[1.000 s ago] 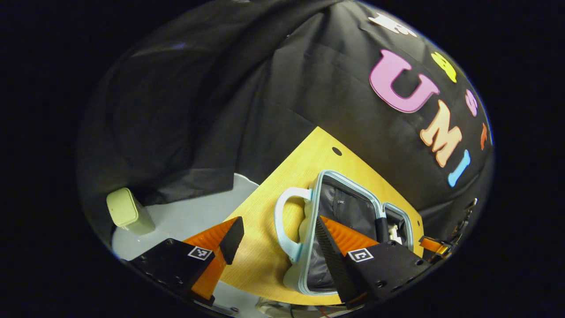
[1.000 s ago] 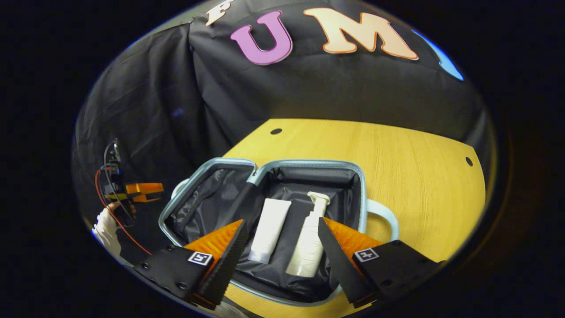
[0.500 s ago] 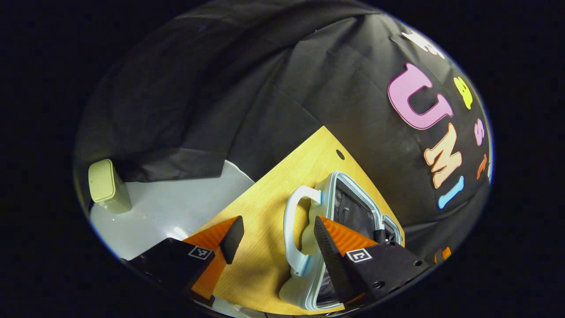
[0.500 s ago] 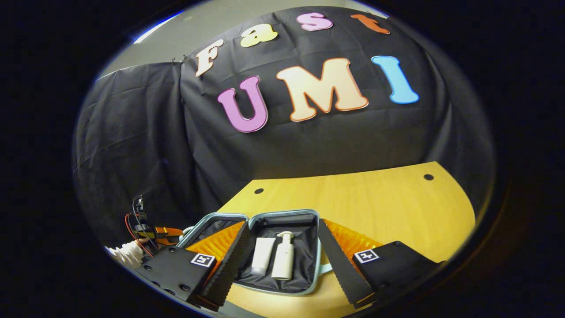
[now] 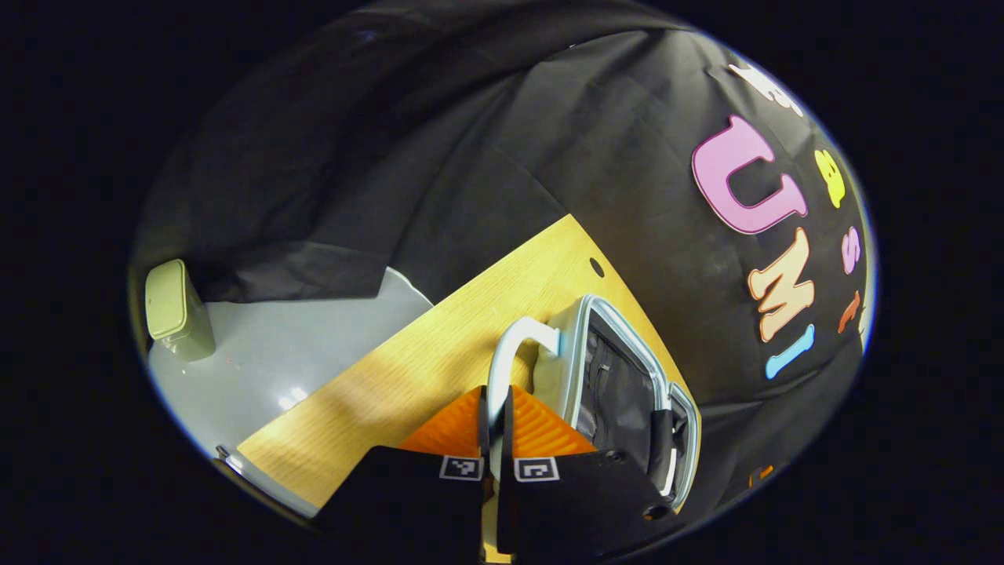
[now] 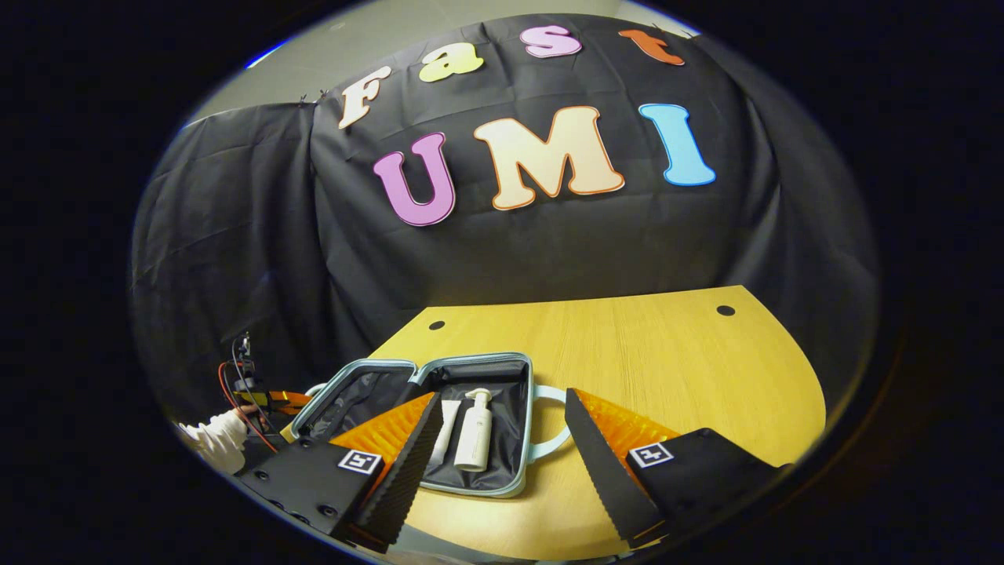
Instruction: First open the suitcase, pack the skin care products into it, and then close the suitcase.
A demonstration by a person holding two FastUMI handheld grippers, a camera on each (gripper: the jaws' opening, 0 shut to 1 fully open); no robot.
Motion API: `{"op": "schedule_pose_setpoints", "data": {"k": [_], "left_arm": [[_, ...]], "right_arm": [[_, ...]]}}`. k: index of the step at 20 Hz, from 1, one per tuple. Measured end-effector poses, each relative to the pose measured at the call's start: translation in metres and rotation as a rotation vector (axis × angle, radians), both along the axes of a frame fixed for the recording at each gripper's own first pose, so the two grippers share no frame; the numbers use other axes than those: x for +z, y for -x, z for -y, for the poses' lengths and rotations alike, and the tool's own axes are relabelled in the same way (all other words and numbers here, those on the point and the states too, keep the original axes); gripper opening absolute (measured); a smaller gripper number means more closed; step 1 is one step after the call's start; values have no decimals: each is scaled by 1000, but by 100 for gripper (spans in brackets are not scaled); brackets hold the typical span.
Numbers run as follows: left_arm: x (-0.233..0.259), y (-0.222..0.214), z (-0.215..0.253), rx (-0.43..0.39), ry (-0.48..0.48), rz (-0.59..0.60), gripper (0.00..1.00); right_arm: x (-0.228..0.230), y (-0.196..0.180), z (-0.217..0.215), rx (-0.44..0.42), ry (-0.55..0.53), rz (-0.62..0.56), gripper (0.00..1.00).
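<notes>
The light blue suitcase (image 6: 502, 490) lies open on the wooden table (image 6: 667, 369), its dark lining showing. Inside, side by side, lie a white tube (image 6: 449, 420) and a white pump bottle (image 6: 474, 431). My right gripper (image 6: 502, 408) hovers open, back from the case with nothing between its fingers. In the left gripper view the suitcase (image 5: 612, 384) is seen edge-on at the right. My left gripper (image 5: 495, 396) is shut on its pale blue handle (image 5: 510, 345), which runs up from between the fingers. In the right gripper view, the left gripper (image 6: 271, 400) and a white sleeve (image 6: 212, 439) appear far left.
A pale green bin (image 5: 176, 310) stands on the grey floor (image 5: 298, 369) beyond the table's left edge. The table (image 5: 439, 353) has small round holes near its back corners. Bare wood lies to the right of the case in the right gripper view.
My left gripper moved onto the suitcase handle and shut on it. My right gripper pulled back and up from the case, so the case looks smaller and farther.
</notes>
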State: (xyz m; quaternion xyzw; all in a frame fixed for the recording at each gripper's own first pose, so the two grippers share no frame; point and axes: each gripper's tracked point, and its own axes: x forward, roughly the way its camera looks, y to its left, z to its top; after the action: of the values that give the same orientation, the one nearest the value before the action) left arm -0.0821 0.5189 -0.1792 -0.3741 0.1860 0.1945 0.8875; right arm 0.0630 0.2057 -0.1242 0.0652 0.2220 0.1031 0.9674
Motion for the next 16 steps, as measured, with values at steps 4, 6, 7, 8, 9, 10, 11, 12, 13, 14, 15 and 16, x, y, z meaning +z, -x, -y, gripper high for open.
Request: {"op": "schedule_pose_setpoints", "data": {"k": [4, 6, 7, 8, 9, 10, 11, 12, 13, 14, 15, 16], "left_arm": [[24, -4, 7, -11, -104, -38, 0], [48, -4, 15, -6, -164, -41, 0], [63, -3, 21, -5, -198, -36, 0], [80, -3, 28, -4, -235, -28, 0], [100, -3, 39, -9, -273, -13, 0], [120, -5, 50, -12, -316, 9, 0], [144, -8, 65, -22, -359, 30, 0], [160, -12, 81, -38, -404, 47, 0], [176, -17, 98, -57, -450, 56, 0], [188, -24, 115, -80, -497, 63, 0], [200, -29, 133, -101, -540, 67, 0], [212, -36, 152, -125, -575, 81, 0]], "right_arm": [[3, 5, 5, 3, 10, 13, 98], [5, 7, 8, -1, 3, 20, 98], [6, 9, 10, -1, 6, 23, 95], [6, 10, 13, 0, 12, 28, 98], [7, 12, 15, 3, 19, 32, 98], [8, 13, 17, 7, 24, 36, 98], [9, 14, 20, 10, 29, 41, 98], [9, 15, 23, 13, 32, 43, 99], [10, 17, 26, 16, 35, 48, 98], [12, 18, 30, 18, 40, 54, 98], [13, 19, 33, 20, 46, 59, 98], [15, 19, 39, 20, 50, 64, 95]]}}
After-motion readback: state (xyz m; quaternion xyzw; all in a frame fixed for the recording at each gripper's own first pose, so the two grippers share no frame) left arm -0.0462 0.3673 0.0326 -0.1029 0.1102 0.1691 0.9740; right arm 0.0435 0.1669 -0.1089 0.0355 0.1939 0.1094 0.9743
